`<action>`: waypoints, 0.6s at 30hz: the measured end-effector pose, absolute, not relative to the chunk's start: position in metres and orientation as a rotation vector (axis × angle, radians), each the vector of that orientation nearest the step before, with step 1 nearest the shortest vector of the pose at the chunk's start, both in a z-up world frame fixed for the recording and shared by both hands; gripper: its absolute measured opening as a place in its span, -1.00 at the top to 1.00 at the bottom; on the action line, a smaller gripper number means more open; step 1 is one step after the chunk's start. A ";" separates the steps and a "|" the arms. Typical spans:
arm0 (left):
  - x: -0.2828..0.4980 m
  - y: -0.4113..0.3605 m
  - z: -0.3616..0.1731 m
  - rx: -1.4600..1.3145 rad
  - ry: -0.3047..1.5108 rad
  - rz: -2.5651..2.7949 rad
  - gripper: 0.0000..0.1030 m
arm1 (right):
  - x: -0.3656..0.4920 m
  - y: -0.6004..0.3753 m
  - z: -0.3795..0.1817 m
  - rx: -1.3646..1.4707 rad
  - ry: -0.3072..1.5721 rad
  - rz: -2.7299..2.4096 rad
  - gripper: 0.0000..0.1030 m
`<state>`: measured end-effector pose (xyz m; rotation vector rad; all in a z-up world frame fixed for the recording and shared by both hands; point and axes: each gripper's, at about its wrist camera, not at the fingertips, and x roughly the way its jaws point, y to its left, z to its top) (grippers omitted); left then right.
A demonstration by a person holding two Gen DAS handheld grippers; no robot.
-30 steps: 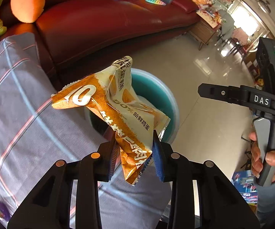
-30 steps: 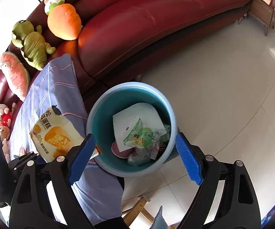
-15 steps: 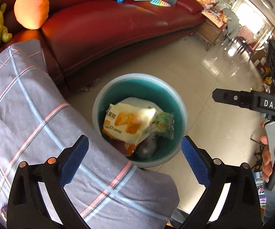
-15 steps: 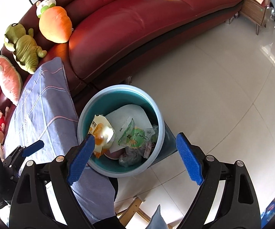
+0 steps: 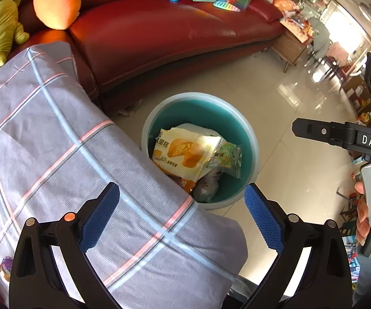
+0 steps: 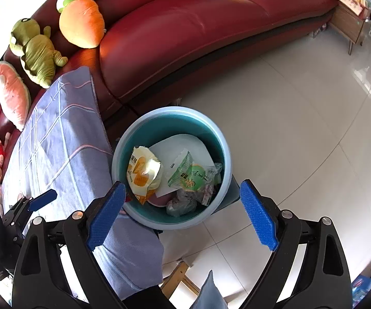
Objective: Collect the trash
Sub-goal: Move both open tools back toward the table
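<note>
A teal bin (image 5: 247, 134) stands on the floor below both grippers. Inside it lies an orange-and-cream cake wrapper (image 5: 182, 152), against the bin's left wall (image 6: 141, 172). A green snack wrapper (image 6: 193, 175), white paper (image 6: 182, 146) and crumpled plastic lie beside it. My left gripper (image 5: 181, 188) hangs open above the checked cloth and the bin's near edge, with nothing between its pads. My right gripper (image 6: 182, 186) is over the bin (image 6: 224, 149), its jaws opening and empty. A hand holds its handle at the right of the left wrist view.
A red leather sofa (image 5: 159, 31) curves behind the bin, with books and toys at its far end. A grey checked cloth (image 5: 43, 141) covers a seat left of the bin. Plush toys (image 6: 79, 23) sit on the sofa. Glossy tiled floor (image 6: 288, 103) spreads right; a wooden side table (image 6: 350, 25) stands beyond.
My left gripper opened and let go of the cake wrapper, which fell into the bin and settled against its left side. Both grippers shifted slightly.
</note>
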<state>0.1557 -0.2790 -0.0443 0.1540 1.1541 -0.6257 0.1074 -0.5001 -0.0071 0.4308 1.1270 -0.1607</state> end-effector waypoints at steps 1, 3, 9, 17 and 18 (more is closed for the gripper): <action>0.155 -0.276 -0.043 0.150 1.152 -0.623 -0.89 | 0.107 -0.496 -0.005 0.426 1.126 -0.157 -0.67; 0.154 -0.269 -0.040 0.145 1.148 -0.616 -0.90 | 0.107 -0.490 -0.002 0.419 1.125 -0.151 -0.67; 0.146 -0.239 -0.034 0.119 1.135 -0.582 -0.92 | 0.110 -0.461 0.005 0.396 1.126 -0.118 -0.67; 0.135 -0.169 -0.027 0.062 1.122 -0.493 -0.92 | 0.118 -0.402 0.015 0.337 1.139 -0.039 -0.67; 0.133 -0.162 -0.026 0.055 1.120 -0.481 -0.92 | 0.119 -0.394 0.016 0.329 1.141 -0.029 -0.67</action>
